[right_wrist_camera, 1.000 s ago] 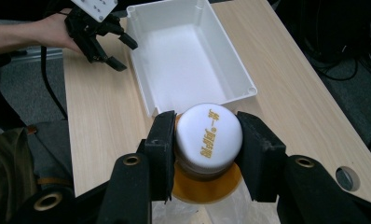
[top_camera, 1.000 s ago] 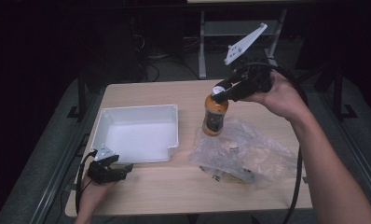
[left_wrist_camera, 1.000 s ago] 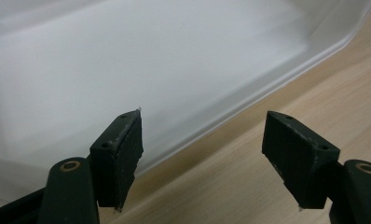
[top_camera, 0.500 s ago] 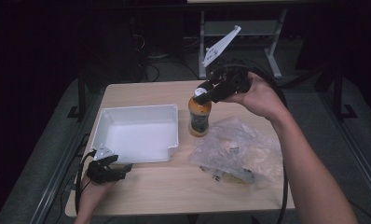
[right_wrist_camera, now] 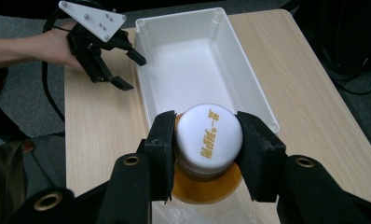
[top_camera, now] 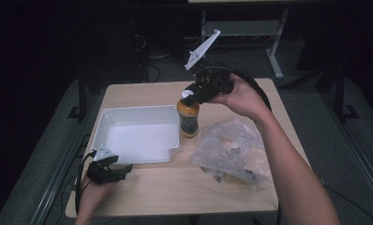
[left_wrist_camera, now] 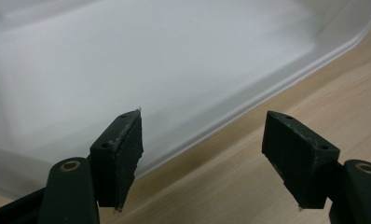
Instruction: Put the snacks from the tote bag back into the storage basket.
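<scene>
The right gripper (top_camera: 190, 96) pinches the upright orange bottle (top_camera: 188, 119) by its white cap (right_wrist_camera: 209, 135), just beside the white tray (top_camera: 110, 116)'s right wall, the spread left gripper (top_camera: 121, 169) well apart.

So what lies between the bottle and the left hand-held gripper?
In the high view, the white tray lies between the bottle and the left hand-held gripper.

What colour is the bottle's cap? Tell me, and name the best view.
White, with gold lettering across the cap; the right gripper view shows it best.
</scene>
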### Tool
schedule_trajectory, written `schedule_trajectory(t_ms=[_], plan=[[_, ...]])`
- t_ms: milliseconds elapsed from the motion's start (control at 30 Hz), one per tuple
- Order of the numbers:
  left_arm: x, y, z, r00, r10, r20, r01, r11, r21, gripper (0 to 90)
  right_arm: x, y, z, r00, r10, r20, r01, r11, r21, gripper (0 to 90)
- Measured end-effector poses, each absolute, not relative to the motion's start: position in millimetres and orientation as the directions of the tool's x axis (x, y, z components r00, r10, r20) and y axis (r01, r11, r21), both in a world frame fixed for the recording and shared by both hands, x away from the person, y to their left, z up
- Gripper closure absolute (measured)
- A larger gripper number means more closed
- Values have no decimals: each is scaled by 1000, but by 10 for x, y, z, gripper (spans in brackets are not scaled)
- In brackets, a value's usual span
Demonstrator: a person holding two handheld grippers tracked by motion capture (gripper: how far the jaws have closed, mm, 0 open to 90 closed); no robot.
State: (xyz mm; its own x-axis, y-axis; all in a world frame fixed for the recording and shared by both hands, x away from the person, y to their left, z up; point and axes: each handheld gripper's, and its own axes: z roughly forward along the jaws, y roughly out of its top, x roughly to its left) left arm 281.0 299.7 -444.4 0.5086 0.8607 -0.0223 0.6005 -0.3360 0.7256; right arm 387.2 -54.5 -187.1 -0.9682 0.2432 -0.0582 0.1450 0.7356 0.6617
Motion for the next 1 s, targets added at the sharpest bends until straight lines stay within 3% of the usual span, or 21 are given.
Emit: schedule_trajectory(t_ms=[1000], plan=[[2819, 2984, -4445, 523, 852, -19, 598, -350, 721, 285, 4009, -13, -2049, -975, 211, -64, 123, 760, 638, 590]])
